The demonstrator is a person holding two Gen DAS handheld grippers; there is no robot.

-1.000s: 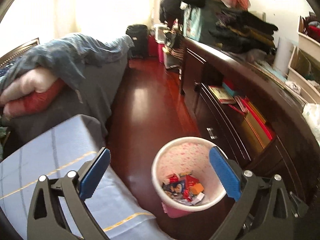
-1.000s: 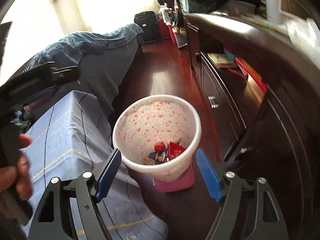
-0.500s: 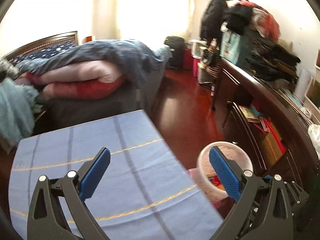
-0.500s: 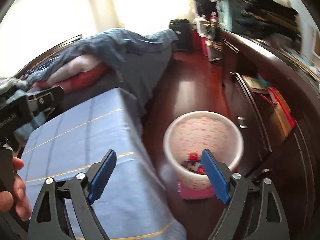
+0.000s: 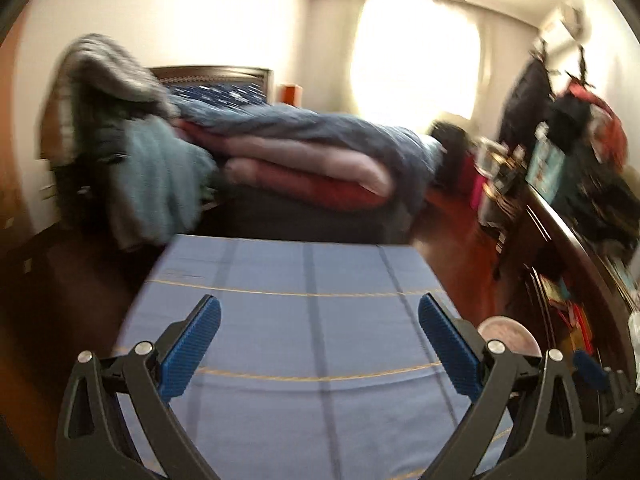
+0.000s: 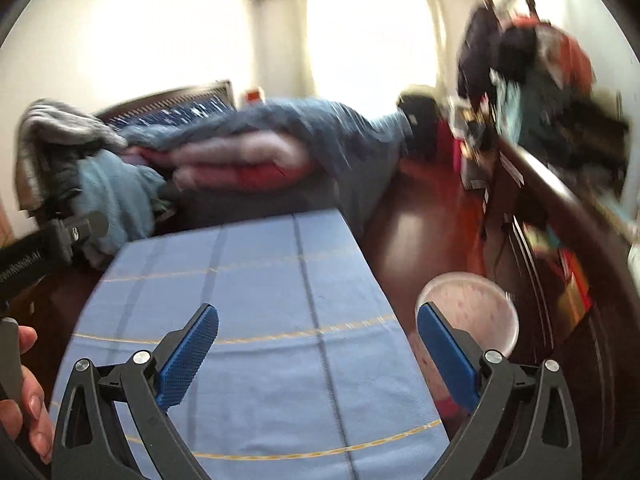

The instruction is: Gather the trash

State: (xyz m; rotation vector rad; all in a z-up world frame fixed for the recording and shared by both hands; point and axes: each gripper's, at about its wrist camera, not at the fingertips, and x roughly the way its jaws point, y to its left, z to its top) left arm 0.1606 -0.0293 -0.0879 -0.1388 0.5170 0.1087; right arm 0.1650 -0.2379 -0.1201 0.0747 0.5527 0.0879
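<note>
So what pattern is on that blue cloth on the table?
The blue cloth has a wide grid of darker blue stripes crossed by thin yellow lines, clearest in the left wrist view.

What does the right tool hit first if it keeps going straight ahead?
Probably the blue cloth: the open right tool points over it, toward the bed beyond. The bin sits off to its right, out of line. Depth is unclear through blur.

The trash bin (image 6: 468, 316) stands upright on the dark red floor, a pale round tub with a faint pink speckle and a pink base, just past the right hand-held gripper (image 6: 318, 354) and off to its right side. Its contents are blurred beyond telling.
</note>
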